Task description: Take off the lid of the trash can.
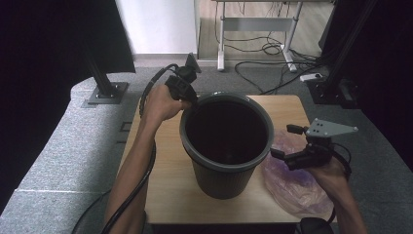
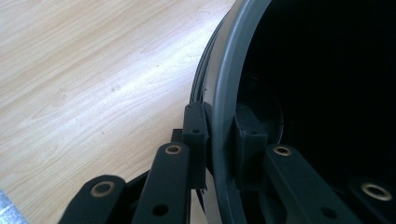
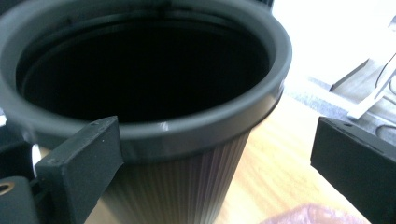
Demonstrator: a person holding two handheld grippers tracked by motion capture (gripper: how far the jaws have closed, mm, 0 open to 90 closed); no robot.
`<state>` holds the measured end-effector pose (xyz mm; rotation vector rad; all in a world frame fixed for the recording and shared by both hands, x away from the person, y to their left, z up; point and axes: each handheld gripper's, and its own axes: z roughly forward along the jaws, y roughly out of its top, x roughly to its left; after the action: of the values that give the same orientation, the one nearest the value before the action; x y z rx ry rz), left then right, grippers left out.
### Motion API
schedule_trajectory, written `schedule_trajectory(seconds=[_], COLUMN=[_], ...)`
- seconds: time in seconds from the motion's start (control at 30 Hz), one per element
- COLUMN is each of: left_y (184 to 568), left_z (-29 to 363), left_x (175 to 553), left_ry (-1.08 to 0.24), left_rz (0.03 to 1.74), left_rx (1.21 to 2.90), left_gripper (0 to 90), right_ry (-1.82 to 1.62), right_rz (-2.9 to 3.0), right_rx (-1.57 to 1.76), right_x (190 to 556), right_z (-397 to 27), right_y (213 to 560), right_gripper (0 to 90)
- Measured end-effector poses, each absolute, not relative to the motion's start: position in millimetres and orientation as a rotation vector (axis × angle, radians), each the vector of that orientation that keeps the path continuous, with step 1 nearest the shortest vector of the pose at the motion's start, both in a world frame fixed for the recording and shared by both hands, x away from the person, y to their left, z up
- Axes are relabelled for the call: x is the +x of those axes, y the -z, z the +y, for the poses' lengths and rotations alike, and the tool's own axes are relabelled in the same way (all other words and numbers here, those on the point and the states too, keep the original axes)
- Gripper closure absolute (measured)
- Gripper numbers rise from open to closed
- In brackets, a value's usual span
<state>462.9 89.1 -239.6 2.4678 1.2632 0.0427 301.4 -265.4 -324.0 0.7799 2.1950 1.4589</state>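
Left gripper (image 2: 219, 140) clamped on bin (image 1: 226, 146) rim; right gripper (image 1: 287, 142) jaws wide beside it, above bag (image 1: 292, 187); bin looks light, rigid; rim suits gripping

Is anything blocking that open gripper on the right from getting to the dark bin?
Nothing visible does. The right gripper hangs open just beside the bin, with only bare air between. The purple plastic bag lies under it on the table, not between.

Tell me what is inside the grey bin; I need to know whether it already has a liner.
The bin looks unlined: its bare rim shows all round, clamped by the left gripper. The inside is too dark to make out anything. A purple plastic bag lies on the table beside it.
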Motion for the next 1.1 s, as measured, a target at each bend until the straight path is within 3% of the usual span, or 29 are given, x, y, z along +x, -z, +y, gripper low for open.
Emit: schedule_trajectory(seconds=[0.5, 1.1], left_y=[239.2, 232.8], left_z=[87.0, 105.8], left_x=[459.7, 463.1], left_ry=[-0.075, -0.002], left_rz=[1.284, 1.283], left_rx=[2.46, 2.401], left_gripper=[79.2, 78.5], right_ry=[-1.448, -1.519], right_rz=[2.258, 2.188], right_rx=[0.728, 0.733], right_x=[305.8, 306.6], right_z=[-259.4, -260.0], right_y=[329.8, 318.5], right_gripper=[0.0, 0.0])
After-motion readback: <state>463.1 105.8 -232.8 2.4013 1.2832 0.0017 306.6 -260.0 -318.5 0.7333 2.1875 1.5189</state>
